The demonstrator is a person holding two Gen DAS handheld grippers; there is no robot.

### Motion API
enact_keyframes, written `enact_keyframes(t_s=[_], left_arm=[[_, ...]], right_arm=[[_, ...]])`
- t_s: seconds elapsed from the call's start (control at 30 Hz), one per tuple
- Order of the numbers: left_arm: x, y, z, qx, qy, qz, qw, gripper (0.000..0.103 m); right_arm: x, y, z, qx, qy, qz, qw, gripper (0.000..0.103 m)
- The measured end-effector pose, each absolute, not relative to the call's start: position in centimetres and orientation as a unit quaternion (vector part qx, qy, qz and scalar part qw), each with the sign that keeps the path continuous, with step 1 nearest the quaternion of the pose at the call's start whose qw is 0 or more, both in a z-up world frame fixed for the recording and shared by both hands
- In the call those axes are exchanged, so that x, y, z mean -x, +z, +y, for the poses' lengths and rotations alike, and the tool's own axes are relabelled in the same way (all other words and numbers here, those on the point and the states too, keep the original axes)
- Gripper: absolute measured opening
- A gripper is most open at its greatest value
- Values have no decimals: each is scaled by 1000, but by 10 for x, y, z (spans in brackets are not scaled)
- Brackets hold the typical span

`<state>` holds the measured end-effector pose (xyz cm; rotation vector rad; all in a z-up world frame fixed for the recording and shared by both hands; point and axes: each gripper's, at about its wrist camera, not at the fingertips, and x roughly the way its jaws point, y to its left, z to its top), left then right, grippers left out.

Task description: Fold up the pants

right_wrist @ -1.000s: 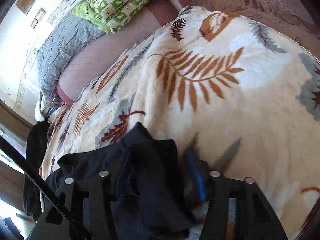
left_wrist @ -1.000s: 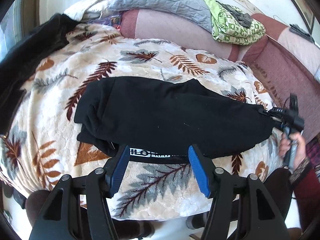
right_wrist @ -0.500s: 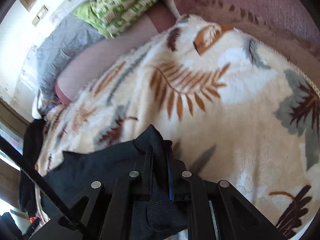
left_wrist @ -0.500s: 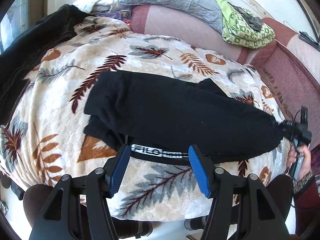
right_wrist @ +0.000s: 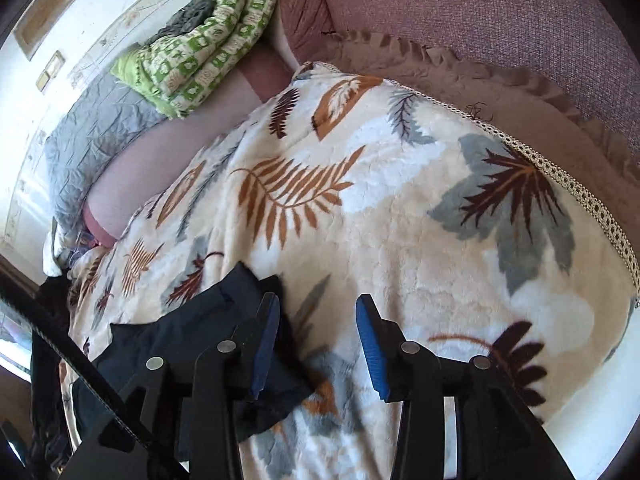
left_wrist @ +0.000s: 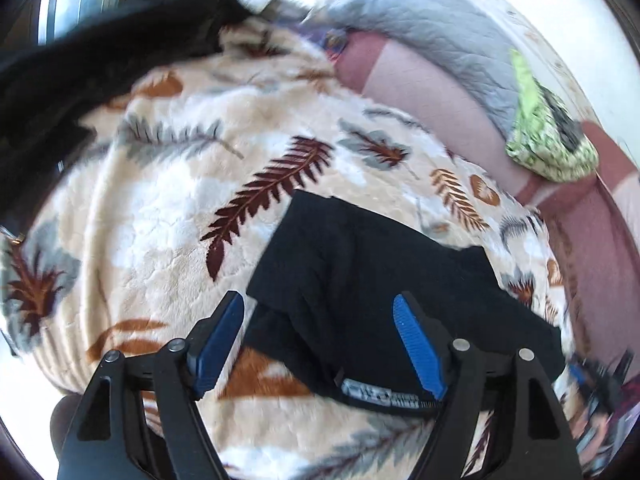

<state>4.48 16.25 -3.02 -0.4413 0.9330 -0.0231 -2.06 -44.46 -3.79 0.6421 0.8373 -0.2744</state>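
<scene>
A leaf-patterned blanket (left_wrist: 160,240) is covering the whole seat of a mauve sofa (right_wrist: 500,12), and it is carrying everything that matters here. Along the sofa back a grey quilt (left_wrist: 432,36) and a folded green patterned cloth (right_wrist: 200,56) are lying, well apart from the work; a second dark garment (left_wrist: 80,64) is draped at the far left edge of the blanket.

The black pants (left_wrist: 380,288) are lying flat on the blanket in a long folded band, their long axis running crosswise in front of the person, left to right. A waistband label (left_wrist: 380,394) is showing on the near edge.

The left gripper (left_wrist: 320,344) is hovering right at the near left end of the band, its blue fingers (left_wrist: 218,340) standing wide apart with the cloth edge and label between them, nothing gripped. The right gripper (right_wrist: 316,348) is sitting at the opposite end, fingers also apart and holding nothing; the pants' end (right_wrist: 224,320) is lying under and just to the left of its left finger, so only blanket is between the pads.

Judging from this, the left gripper is better placed to pinch first, while the right needs to shift leftward onto the cloth before the ends can be brought together.

No containers are appearing in either view.
</scene>
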Motion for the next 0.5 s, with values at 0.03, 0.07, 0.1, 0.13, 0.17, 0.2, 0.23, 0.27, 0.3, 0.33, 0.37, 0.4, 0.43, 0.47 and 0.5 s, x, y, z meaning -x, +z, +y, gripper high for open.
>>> enact_keyframes(t_s=[0.03, 0.07, 0.1, 0.13, 0.17, 0.2, 0.23, 0.27, 0.3, 0.33, 0.37, 0.4, 0.43, 0.47, 0.5], left_arm=[[-53, -36, 166, 217, -11, 454, 864, 76], [-61, -43, 169, 226, -12, 465, 856, 65], [-69, -53, 172, 246, -22, 482, 841, 50], [-72, -59, 174, 260, -29, 492, 830, 14], [-75, -64, 176, 274, -32, 501, 820, 2], [-73, -65, 178, 290, -36, 497, 817, 1], [-69, -62, 180, 294, -35, 488, 821, 1], [-66, -59, 180, 292, -32, 482, 825, 1], [-60, -54, 181, 290, -28, 477, 829, 1], [-55, -51, 183, 292, -24, 475, 830, 1], [-49, -48, 186, 292, -22, 474, 831, 1], [-47, -47, 189, 292, -20, 476, 830, 1], [-43, -47, 191, 287, -11, 482, 828, 0], [-41, -48, 193, 275, 8, 488, 828, 0], [-38, -50, 195, 259, 29, 493, 830, 0]], right_arm=[[21, -37, -437, -301, -125, 400, 857, 43], [19, -36, -431, -299, -120, 402, 857, 43], [19, -36, -425, -297, -114, 404, 858, 43], [17, -36, -416, -296, -103, 408, 858, 43], [16, -38, -410, -294, -96, 410, 858, 43], [15, -38, -404, -292, -88, 413, 858, 43], [13, -37, -396, -285, -83, 415, 860, 43], [12, -37, -392, -281, -81, 416, 861, 43], [12, -36, -389, -279, -80, 417, 862, 43], [13, -36, -386, -278, -80, 416, 862, 43], [14, -35, -386, -279, -80, 416, 862, 43], [16, -35, -386, -280, -81, 416, 861, 43], [18, -35, -387, -283, -81, 416, 860, 43], [20, -36, -389, -286, -81, 415, 860, 43], [21, -36, -391, -290, -82, 415, 858, 43]])
